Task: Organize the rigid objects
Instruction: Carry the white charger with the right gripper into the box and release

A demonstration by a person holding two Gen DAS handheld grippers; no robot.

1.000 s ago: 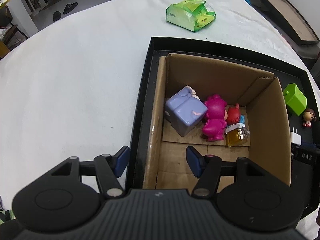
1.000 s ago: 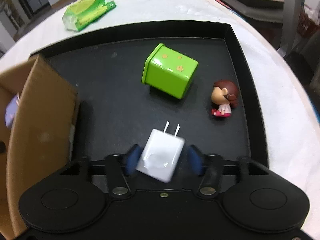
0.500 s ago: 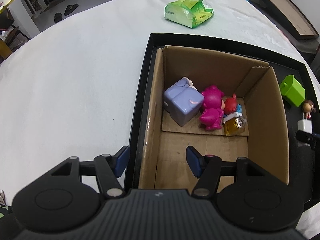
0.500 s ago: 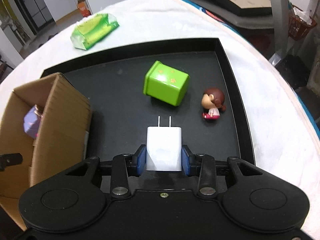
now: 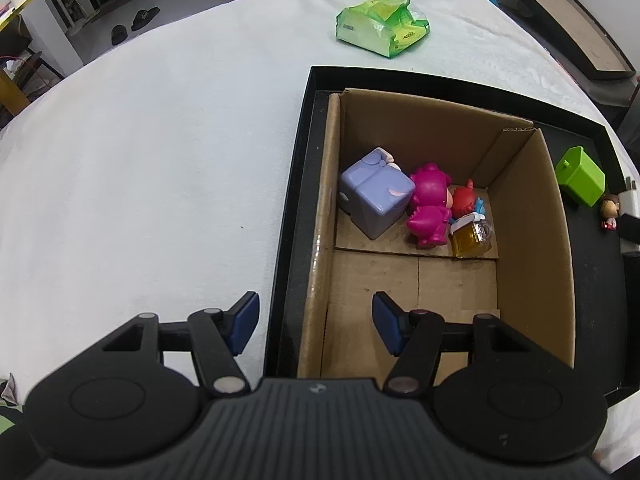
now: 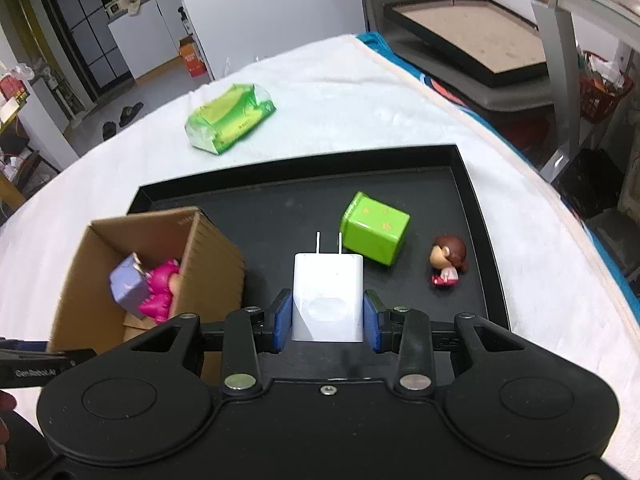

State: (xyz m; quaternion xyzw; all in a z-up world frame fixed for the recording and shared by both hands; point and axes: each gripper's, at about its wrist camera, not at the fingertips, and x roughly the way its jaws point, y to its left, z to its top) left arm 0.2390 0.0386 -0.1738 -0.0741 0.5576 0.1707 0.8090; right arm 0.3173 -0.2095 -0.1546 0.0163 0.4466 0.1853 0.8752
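My right gripper (image 6: 328, 322) is shut on a white plug charger (image 6: 327, 296), prongs forward, held above the black tray (image 6: 472, 200). A green box (image 6: 374, 233) and a small brown-haired figurine (image 6: 447, 258) lie on the tray ahead. The cardboard box (image 5: 532, 248) sits in the tray's left part and holds a lilac block (image 5: 376, 198), a pink figure (image 5: 428, 206), a red figure (image 5: 464, 200) and a small amber bottle (image 5: 472, 236). My left gripper (image 5: 314, 326) is open and empty, straddling the box's near left wall.
A green packet (image 5: 382, 30) lies on the white cloth (image 5: 140, 168) beyond the tray. Another framed tray (image 6: 472, 36) stands off the table at the right. The table edge runs along the right (image 6: 560, 216).
My right gripper closed on the white charger and lifted it up off the tray, moving back. My left gripper stayed open and rose slightly.
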